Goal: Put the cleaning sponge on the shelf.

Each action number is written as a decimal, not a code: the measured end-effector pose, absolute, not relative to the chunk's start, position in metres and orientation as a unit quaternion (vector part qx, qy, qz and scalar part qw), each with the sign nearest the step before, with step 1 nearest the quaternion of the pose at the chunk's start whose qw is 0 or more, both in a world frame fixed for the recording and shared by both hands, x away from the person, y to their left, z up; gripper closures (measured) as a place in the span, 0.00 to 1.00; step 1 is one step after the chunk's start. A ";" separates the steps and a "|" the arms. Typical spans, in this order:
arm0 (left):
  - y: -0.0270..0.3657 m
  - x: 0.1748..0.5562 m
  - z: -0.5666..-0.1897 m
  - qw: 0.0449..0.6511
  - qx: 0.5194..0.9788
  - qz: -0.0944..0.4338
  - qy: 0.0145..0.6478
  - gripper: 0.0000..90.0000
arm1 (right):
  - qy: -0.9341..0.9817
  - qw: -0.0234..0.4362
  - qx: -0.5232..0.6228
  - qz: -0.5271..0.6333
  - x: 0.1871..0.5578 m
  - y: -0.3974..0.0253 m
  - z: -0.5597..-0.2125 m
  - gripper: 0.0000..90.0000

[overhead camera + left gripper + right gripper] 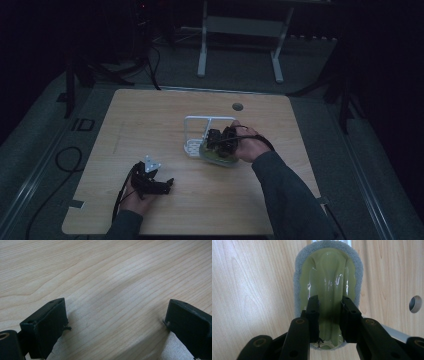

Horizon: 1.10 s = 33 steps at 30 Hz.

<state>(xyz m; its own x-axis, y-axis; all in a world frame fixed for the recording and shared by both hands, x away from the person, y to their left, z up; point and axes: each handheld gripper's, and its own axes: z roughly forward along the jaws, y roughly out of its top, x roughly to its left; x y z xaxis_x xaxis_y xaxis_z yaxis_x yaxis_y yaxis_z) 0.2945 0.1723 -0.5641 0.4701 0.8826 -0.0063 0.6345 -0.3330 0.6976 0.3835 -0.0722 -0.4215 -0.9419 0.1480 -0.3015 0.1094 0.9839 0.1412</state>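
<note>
Left gripper [167,184] sits near the near-left edge of the pale wood-grain table [150,120], jaws spread wide, bare board all round. Right of centre, the right gripper [329,306] pinches the raised ridge of the oval glossy olive-green scrubber with grey spongy rim [327,277], beside the white wire-frame rack [200,120].

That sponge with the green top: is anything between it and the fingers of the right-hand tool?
Nothing visible. The right gripper has its fingers on either side of the sponge's green ridge, apparently pinching it. The white rack stands behind it.
</note>
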 end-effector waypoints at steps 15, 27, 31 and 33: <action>0.172 0.295 -0.564 0.324 0.794 0.190 0.477 0.05 | 0.983 0.174 0.036 0.054 0.380 -0.055 -0.417 0.80; 0.172 0.295 -0.564 0.324 0.795 0.190 0.476 0.05 | 0.981 0.185 0.015 0.050 0.380 -0.041 -0.414 0.80; 0.172 0.295 -0.564 0.324 0.795 0.190 0.476 0.05 | 0.981 0.188 0.009 0.051 0.380 -0.039 -0.414 0.80; 0.172 0.295 -0.564 0.324 0.795 0.190 0.477 0.05 | 0.980 0.190 0.005 0.052 0.380 -0.038 -0.415 0.80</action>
<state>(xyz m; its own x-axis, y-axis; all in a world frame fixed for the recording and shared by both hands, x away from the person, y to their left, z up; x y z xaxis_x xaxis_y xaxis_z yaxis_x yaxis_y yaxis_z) 0.2947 0.1723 -0.5640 0.4736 0.8807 -0.0063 0.6345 -0.3362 0.6959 0.3801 -0.0379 -0.4145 -0.9281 0.0291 -0.3713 -0.0100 0.9946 0.1030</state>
